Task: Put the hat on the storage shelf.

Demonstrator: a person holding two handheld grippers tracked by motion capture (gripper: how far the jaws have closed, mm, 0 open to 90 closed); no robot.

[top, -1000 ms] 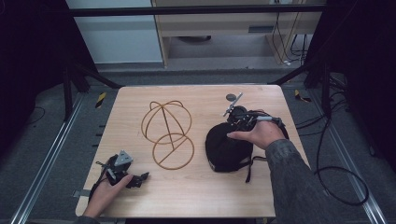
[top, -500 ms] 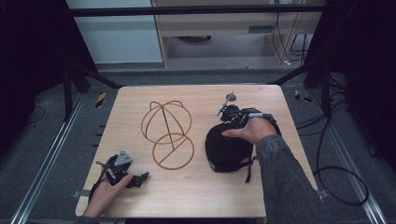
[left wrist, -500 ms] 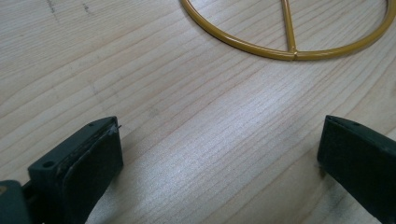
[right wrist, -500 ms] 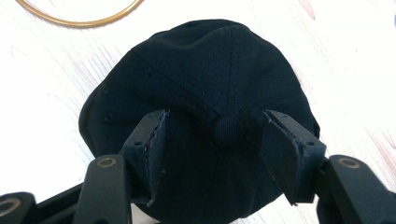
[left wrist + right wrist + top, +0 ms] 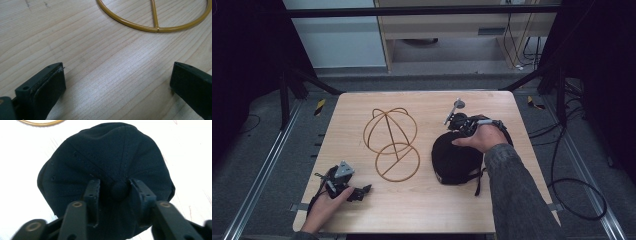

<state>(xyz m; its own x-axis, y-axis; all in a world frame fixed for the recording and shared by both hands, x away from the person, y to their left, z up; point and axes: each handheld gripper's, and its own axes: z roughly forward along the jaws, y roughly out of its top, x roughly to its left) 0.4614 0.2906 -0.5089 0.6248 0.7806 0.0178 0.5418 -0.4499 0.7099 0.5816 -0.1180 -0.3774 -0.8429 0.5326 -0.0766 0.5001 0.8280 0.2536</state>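
Wooden table (image 5: 422, 205) bears a dark panelled cap (image 5: 105, 165), right jaws closing around its top button (image 5: 119, 190)

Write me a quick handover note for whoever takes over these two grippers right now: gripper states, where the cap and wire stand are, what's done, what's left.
Right gripper: fingers have just been closing on the crown of the black cap, either side of its top button; firm grip not confirmed.
Left gripper: open, nothing between its fingers, resting at the table's near left edge.
Gold wire cap stand: mid-table, left of the cap, bare.
Done: cap reached.
Left: probably lift the cap and set it on the stand's dome.
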